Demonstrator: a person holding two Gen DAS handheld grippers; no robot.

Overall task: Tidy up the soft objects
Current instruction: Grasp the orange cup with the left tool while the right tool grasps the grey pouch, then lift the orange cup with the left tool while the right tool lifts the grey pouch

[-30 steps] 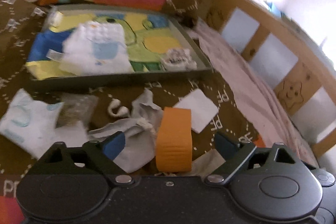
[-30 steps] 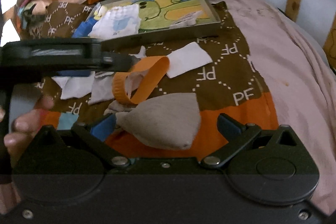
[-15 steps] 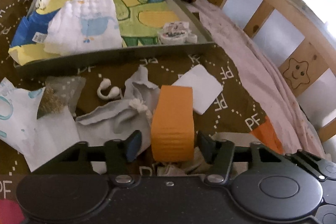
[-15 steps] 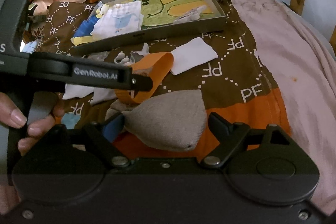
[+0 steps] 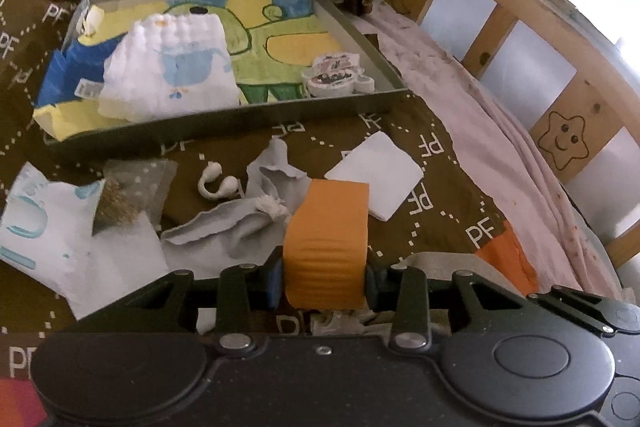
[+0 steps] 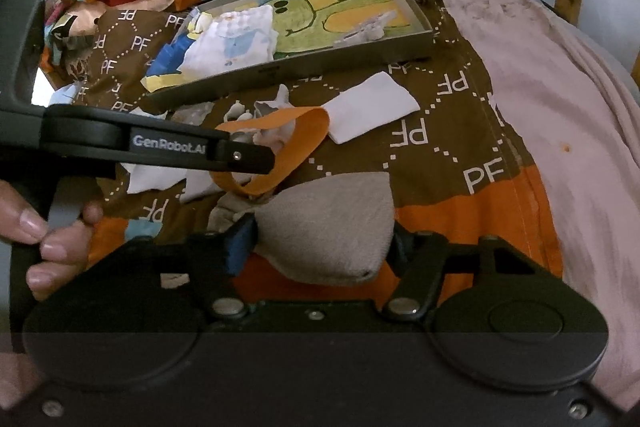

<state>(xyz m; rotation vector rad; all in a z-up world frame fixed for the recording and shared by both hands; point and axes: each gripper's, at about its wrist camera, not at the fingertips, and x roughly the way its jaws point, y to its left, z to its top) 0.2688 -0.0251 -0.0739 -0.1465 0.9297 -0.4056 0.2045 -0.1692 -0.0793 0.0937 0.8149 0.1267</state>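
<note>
My left gripper [image 5: 324,281] is shut on an orange elastic band [image 5: 326,247], a loop that also shows in the right wrist view [image 6: 276,147]. My right gripper [image 6: 324,239] is shut on a grey-beige sock [image 6: 332,227] lying on the brown bedspread. The left gripper [image 6: 256,163] reaches in from the left just above and behind the sock. A grey tray [image 5: 224,119] with a cartoon lining holds a white folded cloth [image 5: 168,67] and a small printed item [image 5: 336,75].
On the bedspread lie a white square cloth [image 5: 376,179], a pale grey garment [image 5: 224,235], a small white curled piece [image 5: 218,181] and a white-and-blue cloth [image 5: 52,223]. A pink sheet [image 5: 500,155] and a wooden rail [image 5: 560,99] border the right.
Both grippers have closed: the left around the orange band, the right around the grey-beige sock. The left gripper has moved forward over the sock.
</note>
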